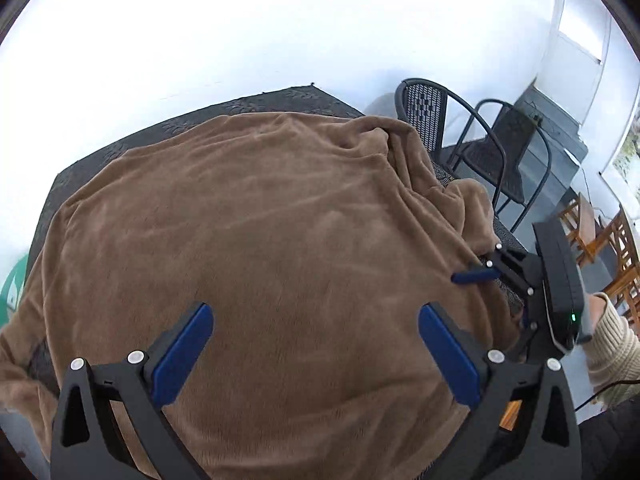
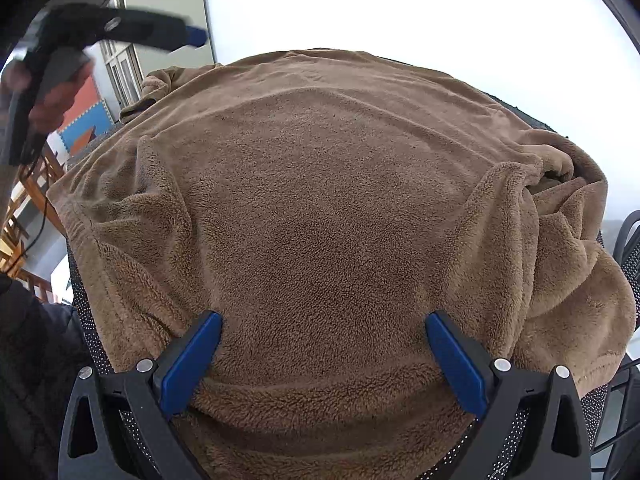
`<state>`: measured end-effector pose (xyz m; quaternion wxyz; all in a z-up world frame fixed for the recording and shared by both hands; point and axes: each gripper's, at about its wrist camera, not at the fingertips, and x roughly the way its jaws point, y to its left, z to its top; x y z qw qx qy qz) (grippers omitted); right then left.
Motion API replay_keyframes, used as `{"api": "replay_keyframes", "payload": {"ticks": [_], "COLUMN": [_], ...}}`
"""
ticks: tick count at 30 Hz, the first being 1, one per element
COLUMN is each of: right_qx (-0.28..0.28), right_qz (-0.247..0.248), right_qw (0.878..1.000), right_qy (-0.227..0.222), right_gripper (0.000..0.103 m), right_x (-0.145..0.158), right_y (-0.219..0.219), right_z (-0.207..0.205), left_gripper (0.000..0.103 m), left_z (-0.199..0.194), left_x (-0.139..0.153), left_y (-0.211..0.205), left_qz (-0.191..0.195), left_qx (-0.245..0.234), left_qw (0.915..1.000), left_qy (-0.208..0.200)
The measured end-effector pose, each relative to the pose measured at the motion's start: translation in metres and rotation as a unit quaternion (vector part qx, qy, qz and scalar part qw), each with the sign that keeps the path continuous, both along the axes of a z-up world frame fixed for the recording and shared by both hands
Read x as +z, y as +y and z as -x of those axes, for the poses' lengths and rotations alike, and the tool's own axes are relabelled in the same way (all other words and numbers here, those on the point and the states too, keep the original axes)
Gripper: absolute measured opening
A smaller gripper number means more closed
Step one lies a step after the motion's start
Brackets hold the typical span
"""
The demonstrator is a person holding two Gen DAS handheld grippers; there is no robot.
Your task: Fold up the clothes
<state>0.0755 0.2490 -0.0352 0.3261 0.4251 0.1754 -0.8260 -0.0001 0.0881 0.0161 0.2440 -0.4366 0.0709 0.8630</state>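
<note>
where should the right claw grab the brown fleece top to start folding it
Take the brown fleece top by the loose sleeve bunched at its right edge, coming in from the right side over the table rim. The body lies flat and spread, giving little to pinch, while the sleeve stands up in thick folds. The right claw is open above the near hem.

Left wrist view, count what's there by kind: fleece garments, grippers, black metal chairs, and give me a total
Brown fleece garment: 1
Grippers: 2, the left gripper and the right gripper
Black metal chairs: 2, a mesh-back chair and a second chair beside it
Total: 5
</note>
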Motion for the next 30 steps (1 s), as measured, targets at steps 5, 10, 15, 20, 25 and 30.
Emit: {"api": "replay_keyframes", "payload": {"ticks": [5, 10, 15, 20, 25, 30], "right_qx": [-0.001, -0.004, -0.037, -0.171, -0.306, -0.374], "right_qz": [-0.001, 0.001, 0.015, 0.07, 0.103, 0.153], "right_qw": [1.0, 1.0, 0.999, 0.983, 0.946, 0.915], "right_qy": [0.003, 0.003, -0.023, 0.023, 0.031, 0.003], "right_gripper": [0.103, 0.103, 0.102, 0.102, 0.102, 0.102], "right_x": [0.0, 0.0, 0.012, 0.049, 0.054, 0.04], "right_y": [-0.001, -0.001, 0.01, 0.066, 0.125, 0.159], "right_z": [-0.001, -0.001, 0.008, 0.025, 0.025, 0.009], "left_gripper": [0.103, 0.103, 0.103, 0.103, 0.103, 0.103], "left_z": [0.033, 0.061, 0.085, 0.095, 0.09, 0.081], "left_x": [-0.006, -0.023, -0.052, -0.08, -0.095, -0.099], "left_y": [0.022, 0.029, 0.015, -0.01, -0.02, -0.004], "left_qz": [-0.003, -0.02, -0.033, -0.052, -0.064, -0.014], "left_qx": [-0.023, -0.034, -0.01, 0.032, 0.037, 0.027], "left_qw": [0.9997, 0.9986, 0.997, 0.9928, 0.9913, 0.997], "left_qy": [-0.011, -0.035, -0.069, -0.103, -0.108, -0.071]}}
